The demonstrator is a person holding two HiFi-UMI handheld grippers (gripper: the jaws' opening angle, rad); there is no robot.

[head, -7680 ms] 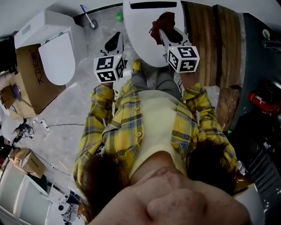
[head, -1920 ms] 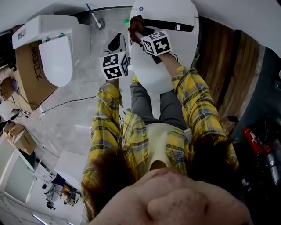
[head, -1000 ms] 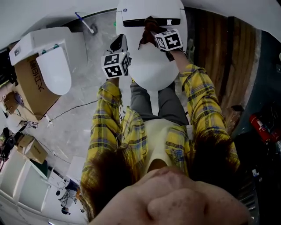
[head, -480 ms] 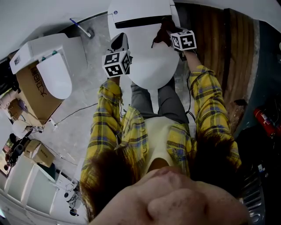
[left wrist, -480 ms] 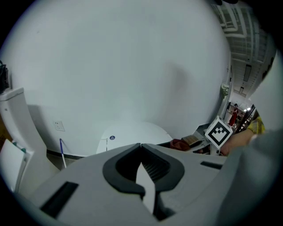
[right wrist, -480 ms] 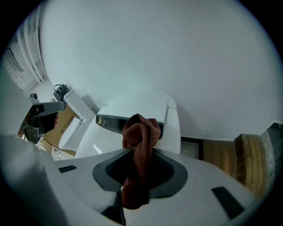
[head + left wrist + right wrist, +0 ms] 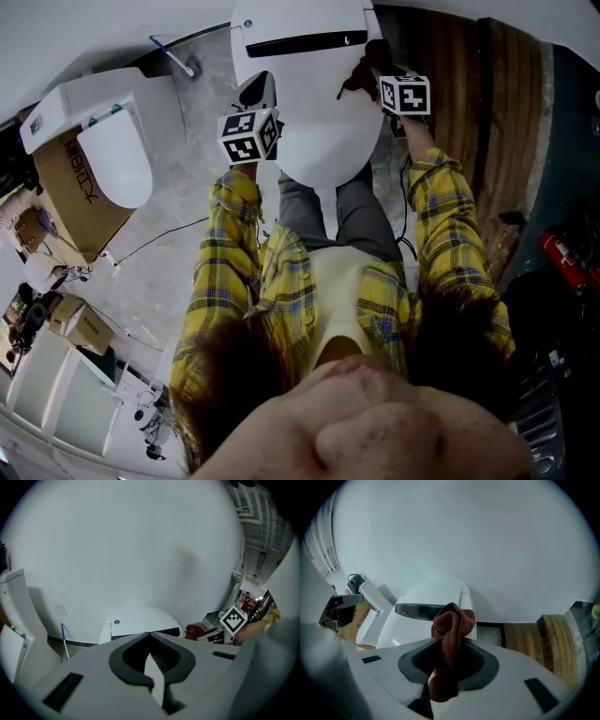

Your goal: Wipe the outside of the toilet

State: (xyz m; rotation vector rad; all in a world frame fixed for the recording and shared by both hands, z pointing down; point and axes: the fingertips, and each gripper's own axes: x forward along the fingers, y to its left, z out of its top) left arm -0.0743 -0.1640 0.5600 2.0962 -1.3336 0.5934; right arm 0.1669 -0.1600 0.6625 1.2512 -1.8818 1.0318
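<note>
Sliding rightward from the middle of the lid, the right gripper [image 7: 377, 81] is now sitting at the toilet [image 7: 309, 131]'s right edge, just below the right end of the dark strip [image 7: 300, 43] that is crossing the lid near its back. Its jaws are clamping a bunched red-brown cloth [image 7: 360, 75], which is sticking up between them in the right gripper view [image 7: 451, 625]. The cloth is lying over the rim there, though whether it is pressing on the porcelain is hard to tell. Only a narrow gap is separating that rim from the wooden panelling [image 7: 469, 112] on the right. The left gripper [image 7: 257, 92] is keeping its place beside the toilet's left edge, with its jaws closed together and gripping nothing. On that side the marble floor [image 7: 178, 244] is lying open as far as a second toilet [image 7: 117, 141], which is standing against a cardboard box [image 7: 70, 187]. A blue-handled brush [image 7: 173, 54] is leaning by the wall behind. The person's legs are standing close against the front of the bowl.
</note>
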